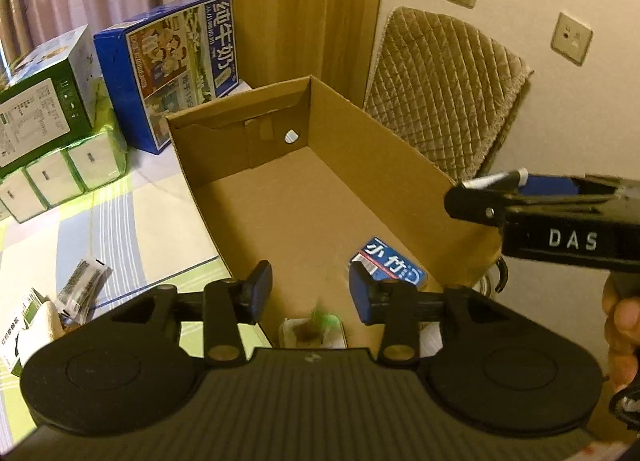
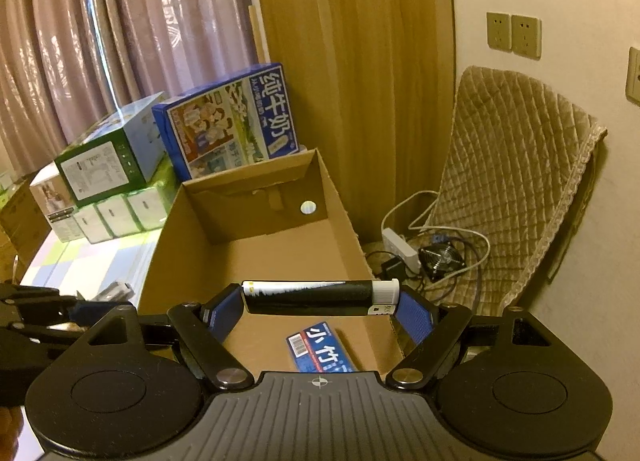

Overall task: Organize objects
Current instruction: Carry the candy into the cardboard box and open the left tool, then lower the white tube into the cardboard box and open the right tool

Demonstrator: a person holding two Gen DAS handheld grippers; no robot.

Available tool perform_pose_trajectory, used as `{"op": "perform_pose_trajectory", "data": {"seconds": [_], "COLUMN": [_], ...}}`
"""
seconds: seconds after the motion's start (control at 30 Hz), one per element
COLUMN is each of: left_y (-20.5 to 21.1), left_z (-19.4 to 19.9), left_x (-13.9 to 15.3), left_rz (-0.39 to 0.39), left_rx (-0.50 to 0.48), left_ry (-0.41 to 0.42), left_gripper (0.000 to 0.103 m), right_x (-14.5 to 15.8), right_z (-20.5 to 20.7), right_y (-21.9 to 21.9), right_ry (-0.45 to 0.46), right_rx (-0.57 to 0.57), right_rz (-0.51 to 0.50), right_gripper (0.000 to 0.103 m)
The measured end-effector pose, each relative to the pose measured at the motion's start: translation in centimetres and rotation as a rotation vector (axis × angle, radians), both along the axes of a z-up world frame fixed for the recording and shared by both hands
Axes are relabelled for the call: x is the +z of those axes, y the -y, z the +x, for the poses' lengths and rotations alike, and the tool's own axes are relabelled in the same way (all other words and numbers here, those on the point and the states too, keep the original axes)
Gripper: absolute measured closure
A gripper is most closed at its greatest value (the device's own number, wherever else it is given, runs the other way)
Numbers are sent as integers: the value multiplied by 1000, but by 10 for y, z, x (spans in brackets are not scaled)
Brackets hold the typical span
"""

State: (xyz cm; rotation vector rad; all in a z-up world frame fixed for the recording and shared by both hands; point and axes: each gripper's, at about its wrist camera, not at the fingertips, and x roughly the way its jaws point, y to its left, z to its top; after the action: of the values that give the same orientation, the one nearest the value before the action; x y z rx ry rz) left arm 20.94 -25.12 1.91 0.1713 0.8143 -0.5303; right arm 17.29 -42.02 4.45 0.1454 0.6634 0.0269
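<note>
Right hand-held gripper (image 2: 320, 307) pinches black tube (image 2: 308, 295) above cardboard box (image 2: 276, 249) — left hand-held gripper (image 1: 310, 289) spread, empty, lower centre.

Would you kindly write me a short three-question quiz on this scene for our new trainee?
1. True or false: the right gripper is shut on the black-and-white tube.
2. Multiple choice: where does the small blue packet lie? A) on the quilted cushion; B) on the floor of the cardboard box; C) on top of the green carton.
3. Fill in: the left gripper is ____ and holds nothing.

Key: 1 true; 2 B; 3 open.
</note>
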Motion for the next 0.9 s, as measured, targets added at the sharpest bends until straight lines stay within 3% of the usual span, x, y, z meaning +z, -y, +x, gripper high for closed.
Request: {"op": "perform_pose_trajectory", "data": {"seconds": [0.47, 0.6, 0.9], "left_y": [-51, -60, -89], "left_z": [-5, -9, -31], "left_x": [0, -2, -4], "left_rz": [-7, -4, -4], "left_rx": [97, 113, 164], "left_ry": [1, -1, -9], "left_gripper": [59, 52, 41], "right_x": [-8, -7, 5], "right_z": [13, 19, -4], "right_y": [-18, -16, -15], "right_ry": [-18, -13, -9], "right_rx": [60, 80, 66], "right_rz": [75, 176, 167], "right_gripper": [24, 10, 10]}}
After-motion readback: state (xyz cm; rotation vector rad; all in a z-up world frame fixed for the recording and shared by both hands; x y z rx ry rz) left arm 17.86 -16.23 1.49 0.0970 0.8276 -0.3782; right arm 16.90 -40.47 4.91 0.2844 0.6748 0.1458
